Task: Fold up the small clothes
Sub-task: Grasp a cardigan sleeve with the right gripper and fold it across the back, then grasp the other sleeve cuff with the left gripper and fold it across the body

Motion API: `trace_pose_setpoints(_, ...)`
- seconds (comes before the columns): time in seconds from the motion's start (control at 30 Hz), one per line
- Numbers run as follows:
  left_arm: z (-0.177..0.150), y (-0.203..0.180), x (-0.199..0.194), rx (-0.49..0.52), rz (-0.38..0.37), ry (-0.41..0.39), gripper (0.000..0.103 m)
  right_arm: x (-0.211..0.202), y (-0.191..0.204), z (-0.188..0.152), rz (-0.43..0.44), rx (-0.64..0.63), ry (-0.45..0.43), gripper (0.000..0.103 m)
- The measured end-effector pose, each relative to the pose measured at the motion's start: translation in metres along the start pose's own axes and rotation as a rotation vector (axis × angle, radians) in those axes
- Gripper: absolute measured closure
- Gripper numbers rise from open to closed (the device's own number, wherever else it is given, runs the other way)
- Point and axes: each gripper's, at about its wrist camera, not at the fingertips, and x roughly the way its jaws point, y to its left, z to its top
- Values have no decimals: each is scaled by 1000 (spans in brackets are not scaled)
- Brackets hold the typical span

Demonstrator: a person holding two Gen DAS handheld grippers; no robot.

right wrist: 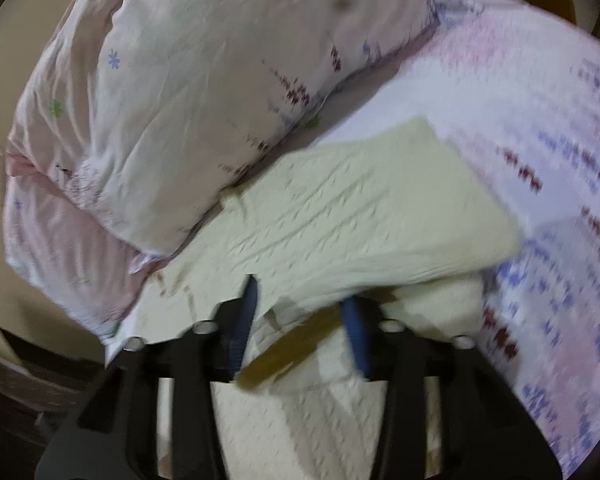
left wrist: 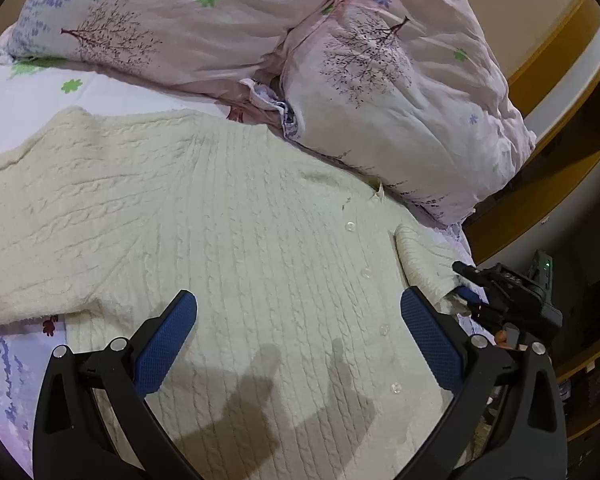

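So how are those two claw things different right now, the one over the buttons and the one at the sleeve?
The left gripper is spread wide open and holds nothing, hovering over the cream cable-knit cardigan; the right gripper is nearly shut, pinching that cardigan's sleeve. The left one faces the buttoned front; the right one works from the garment's side, beside the floral pillow. Both share black arms and blue textured pads.

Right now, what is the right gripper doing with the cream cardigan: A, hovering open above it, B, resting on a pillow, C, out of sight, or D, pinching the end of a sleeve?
D: in the left wrist view the right gripper is closed on the end of the sleeve of the cream cardigan, lifting it, while the left gripper hangs open above the buttoned front.
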Motion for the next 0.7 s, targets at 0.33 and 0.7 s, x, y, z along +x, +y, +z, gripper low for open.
trace_pose_setpoints(0.33,9,9,-5,-82,-96,-39,1,37,147,-56,131,-572,81,87)
trace_pose_setpoints(0.7,10,23,27,-235,-94,65,18,37,113,-83,199,-483,285,52)
